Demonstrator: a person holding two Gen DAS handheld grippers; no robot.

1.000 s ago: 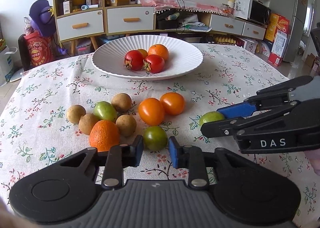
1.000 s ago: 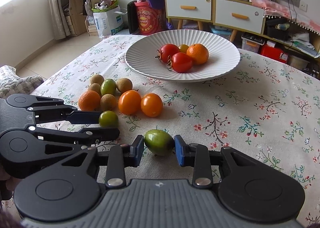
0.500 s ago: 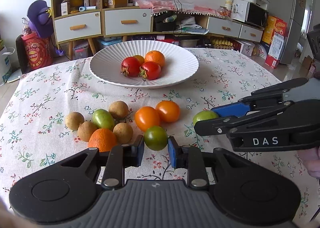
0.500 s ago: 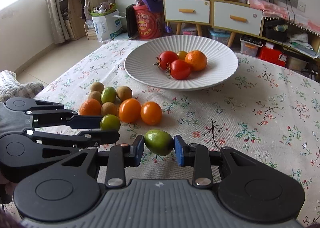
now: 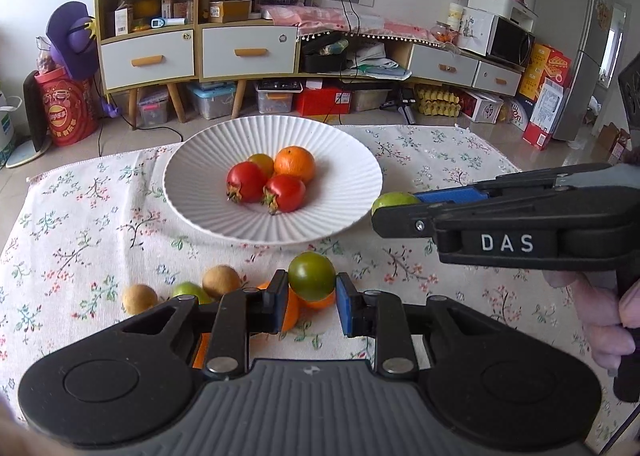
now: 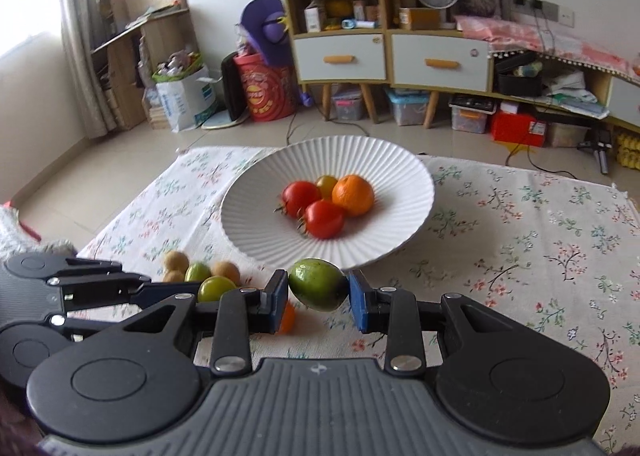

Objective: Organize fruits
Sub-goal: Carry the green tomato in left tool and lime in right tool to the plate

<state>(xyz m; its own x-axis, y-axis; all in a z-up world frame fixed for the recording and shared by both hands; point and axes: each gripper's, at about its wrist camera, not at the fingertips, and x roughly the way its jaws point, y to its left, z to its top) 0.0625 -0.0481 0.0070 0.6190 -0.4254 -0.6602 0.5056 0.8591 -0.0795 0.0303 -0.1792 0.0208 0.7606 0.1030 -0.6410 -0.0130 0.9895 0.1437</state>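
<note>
Four fruits lie in the plate; each hand-held gripper, left and right, clamps a green fruit; others remain on the tabletop.

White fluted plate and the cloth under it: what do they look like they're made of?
The plate looks like glazed ceramic: white, with crisp radial ridges and a soft sheen, though moulded plastic can't be ruled out. The tablecloth looks like woven cotton or linen: matte, off-white, printed with small flowers, with a hemmed edge visible at the far side.
</note>
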